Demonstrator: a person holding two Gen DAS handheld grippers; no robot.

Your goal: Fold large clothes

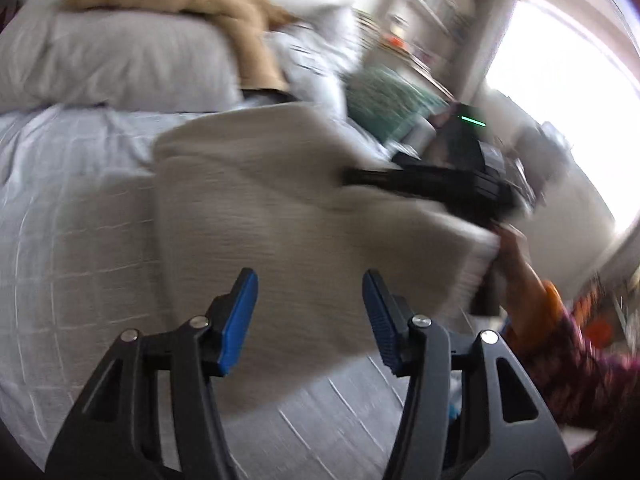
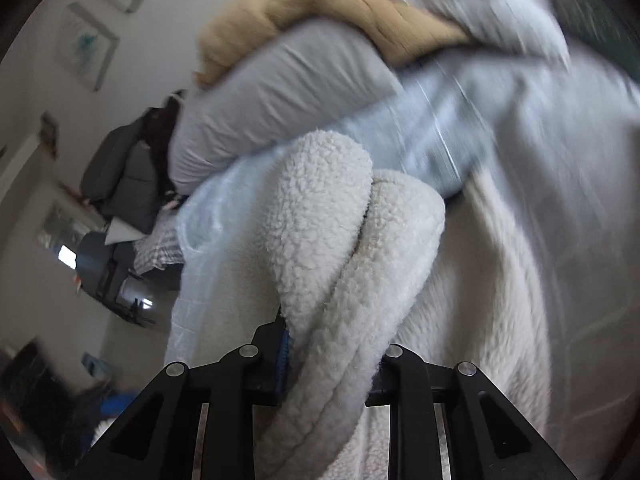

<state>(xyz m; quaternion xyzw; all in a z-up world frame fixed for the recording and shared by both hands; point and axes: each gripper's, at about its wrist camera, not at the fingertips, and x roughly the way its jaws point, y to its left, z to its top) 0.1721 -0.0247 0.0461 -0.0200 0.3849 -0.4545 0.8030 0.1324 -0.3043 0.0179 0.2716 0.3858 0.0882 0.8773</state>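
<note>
Cream fleece fills the middle of both views: a large fleece garment (image 1: 280,216) lies on the bed (image 1: 68,208), whose cover is pale blue with a thin white grid. In the left wrist view the left gripper (image 1: 310,316) hangs above the near edge of the garment at six o'clock, its blue-padded fingers (image 1: 239,320) spread wide with nothing between them. At three o'clock the right gripper (image 1: 440,184) reaches in over the fabric's far side, blurred. In the right wrist view the right gripper (image 2: 328,364) is pinching a thick roll of the garment (image 2: 340,264), the fleece bulging up between its fingers toward twelve o'clock. A grey pillow (image 2: 272,100) sits at eleven o'clock beyond it, with a tan blanket (image 2: 332,12) lying on top of the pillow.
</note>
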